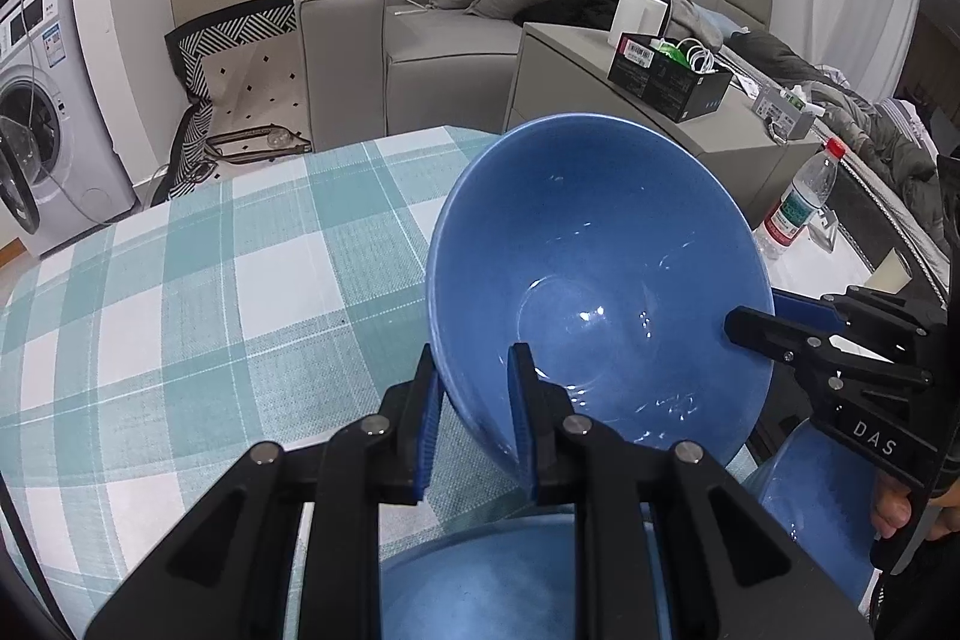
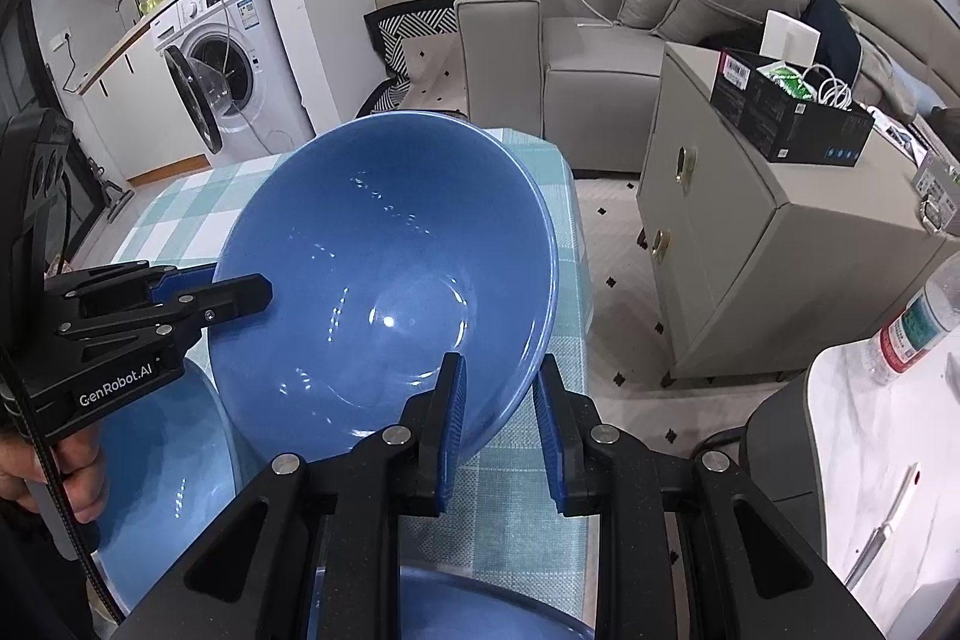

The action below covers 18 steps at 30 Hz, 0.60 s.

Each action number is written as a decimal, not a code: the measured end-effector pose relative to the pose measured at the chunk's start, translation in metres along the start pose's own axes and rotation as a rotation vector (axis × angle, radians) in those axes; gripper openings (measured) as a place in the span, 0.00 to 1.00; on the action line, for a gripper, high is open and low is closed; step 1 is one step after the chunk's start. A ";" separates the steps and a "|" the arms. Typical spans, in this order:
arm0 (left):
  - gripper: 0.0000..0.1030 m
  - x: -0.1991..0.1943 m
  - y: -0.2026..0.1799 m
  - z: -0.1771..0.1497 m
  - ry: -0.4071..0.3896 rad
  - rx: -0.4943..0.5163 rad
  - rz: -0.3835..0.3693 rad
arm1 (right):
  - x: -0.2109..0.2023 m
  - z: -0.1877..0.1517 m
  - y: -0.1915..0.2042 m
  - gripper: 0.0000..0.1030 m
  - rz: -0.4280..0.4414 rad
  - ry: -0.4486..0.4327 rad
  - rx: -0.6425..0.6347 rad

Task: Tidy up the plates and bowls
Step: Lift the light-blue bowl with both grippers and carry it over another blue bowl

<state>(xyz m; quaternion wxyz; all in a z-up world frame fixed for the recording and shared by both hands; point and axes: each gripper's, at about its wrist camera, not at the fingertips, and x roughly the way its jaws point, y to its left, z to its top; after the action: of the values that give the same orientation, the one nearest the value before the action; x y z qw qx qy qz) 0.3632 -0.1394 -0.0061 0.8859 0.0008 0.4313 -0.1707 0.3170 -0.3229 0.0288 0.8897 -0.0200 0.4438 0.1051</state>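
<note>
A large blue bowl [image 1: 600, 274] is held tilted above the checked tablecloth [image 1: 210, 292], its opening facing the cameras. My left gripper [image 1: 477, 400] is shut on its near left rim. My right gripper [image 2: 498, 403] is shut on its near right rim; the bowl also shows in the right wrist view [image 2: 384, 280]. Each gripper appears in the other's view: the right one [image 1: 744, 325], the left one [image 2: 252, 295]. Another blue bowl [image 1: 816, 508] sits lower right, also seen in the right wrist view [image 2: 162, 466]. A blue dish [image 1: 498, 580] lies under my fingers.
The table's far edge faces a grey sofa [image 1: 432, 40] and a grey cabinet [image 2: 738, 244] carrying a black box [image 2: 792, 118]. A water bottle [image 1: 798, 202] stands on a white marble surface [image 2: 870, 436] to the right. A washing machine [image 2: 222, 58] stands at the left.
</note>
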 end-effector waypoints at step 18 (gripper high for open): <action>0.19 -0.038 -0.016 0.001 -0.080 0.034 -0.013 | -0.051 -0.003 0.005 0.22 -0.015 -0.084 0.014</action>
<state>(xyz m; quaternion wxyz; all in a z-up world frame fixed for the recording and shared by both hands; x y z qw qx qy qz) 0.3376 -0.1428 0.0255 0.9012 0.0062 0.3927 -0.1835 0.2841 -0.3270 0.0676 0.9084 -0.0128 0.4067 0.0959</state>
